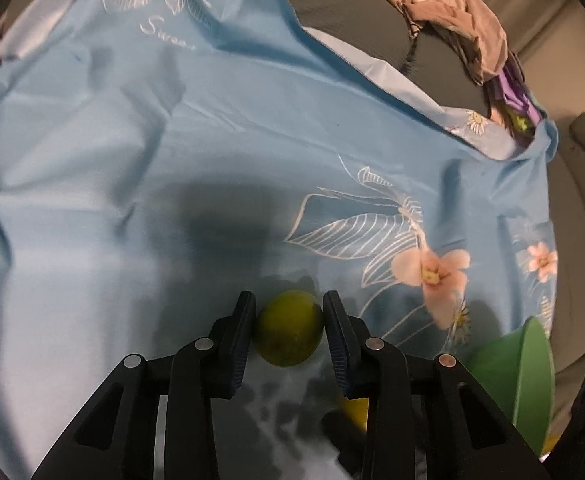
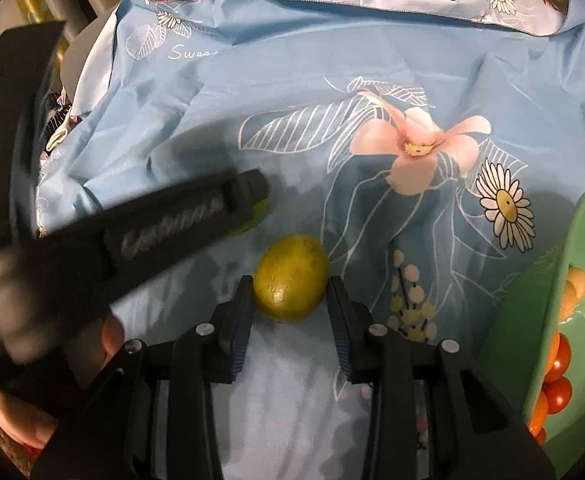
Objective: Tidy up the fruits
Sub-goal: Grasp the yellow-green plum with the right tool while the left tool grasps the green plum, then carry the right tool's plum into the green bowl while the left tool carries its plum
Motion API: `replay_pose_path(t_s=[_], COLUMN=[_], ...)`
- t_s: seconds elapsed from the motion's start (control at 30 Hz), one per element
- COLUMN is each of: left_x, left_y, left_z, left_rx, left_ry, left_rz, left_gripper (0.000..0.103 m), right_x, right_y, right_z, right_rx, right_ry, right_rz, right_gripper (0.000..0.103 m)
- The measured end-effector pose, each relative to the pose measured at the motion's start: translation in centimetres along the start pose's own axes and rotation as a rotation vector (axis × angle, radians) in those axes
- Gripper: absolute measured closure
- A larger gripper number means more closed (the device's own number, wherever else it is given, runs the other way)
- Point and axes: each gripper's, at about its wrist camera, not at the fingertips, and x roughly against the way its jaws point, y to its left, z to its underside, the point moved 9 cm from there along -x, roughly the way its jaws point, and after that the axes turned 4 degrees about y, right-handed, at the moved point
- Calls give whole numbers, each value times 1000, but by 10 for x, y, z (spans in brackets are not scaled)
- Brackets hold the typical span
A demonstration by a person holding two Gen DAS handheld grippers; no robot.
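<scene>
Closing on one green-yellow fruit (image 1: 288, 334), the left gripper (image 1: 289, 320) is pinching it between its pads; the right gripper (image 2: 288, 308) is straddling another fruit (image 2: 290, 278), jaws spread. Squeezing gently and centred should prevent rolling before carrying rightward to the green bowl (image 2: 548, 280).

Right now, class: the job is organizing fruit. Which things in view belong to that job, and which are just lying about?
Belonging to the job:
left gripper, jaws touching a green lime
right gripper, jaws either side of a second lime
green bowl holding red tomatoes

Just lying about:
blue floral sheet
crumpled beige cloth
</scene>
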Motion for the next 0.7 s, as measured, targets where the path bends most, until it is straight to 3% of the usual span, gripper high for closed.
replay_pose_path(t_s=[0.4,0.7], left_x=[84,117], left_y=[18,9], left_z=[22,47], left_rx=[56,27], left_ry=[-151,-231], left_rz=[-154,-180], left_gripper=[68,68], right_x=[24,56], right_y=[2,0], right_z=[3,7], right_rx=[-17,-30], right_ry=[-48,-122], right_rz=[-76,-101], right_gripper=[66,66])
